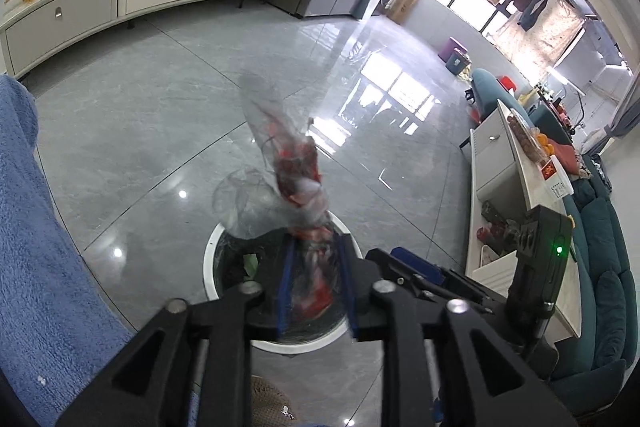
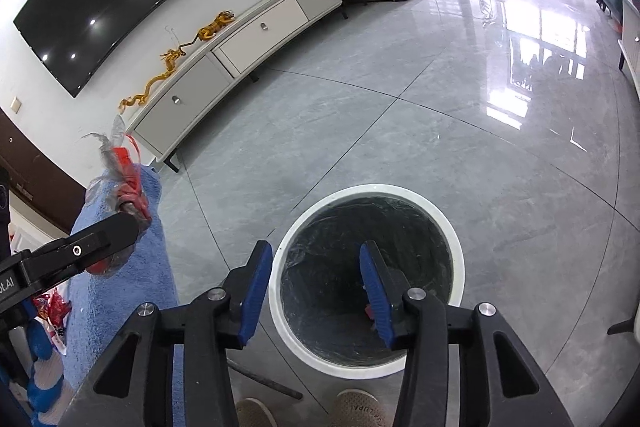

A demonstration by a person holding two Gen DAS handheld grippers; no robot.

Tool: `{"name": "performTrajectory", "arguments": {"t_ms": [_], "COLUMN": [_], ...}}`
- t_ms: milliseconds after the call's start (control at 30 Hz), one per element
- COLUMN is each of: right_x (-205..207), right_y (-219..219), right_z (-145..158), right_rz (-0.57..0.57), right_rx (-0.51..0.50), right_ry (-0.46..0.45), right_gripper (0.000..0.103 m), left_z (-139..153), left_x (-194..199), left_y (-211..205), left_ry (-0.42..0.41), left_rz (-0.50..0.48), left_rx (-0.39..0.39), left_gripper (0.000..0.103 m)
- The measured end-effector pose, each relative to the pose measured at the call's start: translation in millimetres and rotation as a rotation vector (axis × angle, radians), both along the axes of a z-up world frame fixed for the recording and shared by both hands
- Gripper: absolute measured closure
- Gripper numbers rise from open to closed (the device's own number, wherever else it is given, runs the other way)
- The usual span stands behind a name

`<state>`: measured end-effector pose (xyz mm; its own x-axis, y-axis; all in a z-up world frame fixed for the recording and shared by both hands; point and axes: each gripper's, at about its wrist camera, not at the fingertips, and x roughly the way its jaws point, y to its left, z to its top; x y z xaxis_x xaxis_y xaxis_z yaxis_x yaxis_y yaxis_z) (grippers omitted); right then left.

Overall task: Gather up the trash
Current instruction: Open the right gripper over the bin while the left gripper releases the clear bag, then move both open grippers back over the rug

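A crumpled clear-and-red plastic wrapper (image 1: 300,183) stands blurred between the blue pads of my left gripper (image 1: 317,243). The pads sit apart and do not squeeze it. Below it is a round trash bin with a white rim (image 1: 209,263) and a dark liner. In the right wrist view the same wrapper (image 2: 126,175) sticks up from the left gripper's tip (image 2: 134,221). My right gripper (image 2: 316,251) hangs open over the bin's rim (image 2: 400,189) with nothing between its fingers. A small red scrap (image 2: 368,311) shows inside the bin.
Blue fleece fabric (image 1: 44,227) fills the left side. Slippers (image 2: 356,407) stand just before the bin. A white TV cabinet (image 2: 260,23) lines the far wall, and a white coffee table (image 1: 504,163) and teal sofa (image 1: 608,267) are to the right. Grey tiled floor (image 2: 440,107) surrounds the bin.
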<state>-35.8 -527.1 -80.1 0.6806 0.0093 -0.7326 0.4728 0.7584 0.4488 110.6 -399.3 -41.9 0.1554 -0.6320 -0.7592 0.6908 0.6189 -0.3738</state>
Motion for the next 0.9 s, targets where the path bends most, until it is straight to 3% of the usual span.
{"name": "performTrajectory", "arguments": {"t_ms": [33, 67, 333, 667, 900], "right_x": [-2.2, -3.4, -22.7, -37.9, -47.1], "right_y": [0.4, 0.2, 2.3, 24.1, 56.5], "right_z": [2.0, 2.7, 24.1, 79.7, 124.2], "right_rz": [-0.005, -0.008, -0.036, -0.012, 0.035], "right_rx": [-0.001, -0.001, -0.034, -0.114, -0.178], "right_ry": [-0.003, -0.005, -0.026, -0.12, -0.197], "right_gripper": [0.06, 0.06, 0.059, 0.059, 0.059], "left_z": [0.1, 2.1, 16.0, 72.9, 108.4], "left_x": [-0.6, -1.4, -11.0, -48.3, -78.7], "left_y": [1.6, 2.2, 6.2, 47.0, 88.4], "left_ry": [-0.002, -0.013, -0.029, -0.194, -0.256], "left_rz": [0.003, 0.013, 0.027, 0.087, 0.094], "left_rx": [-0.003, -0.011, -0.037, -0.131, -0.135], "left_gripper": [0.046, 0.043, 0.044, 0.044, 0.044]}}
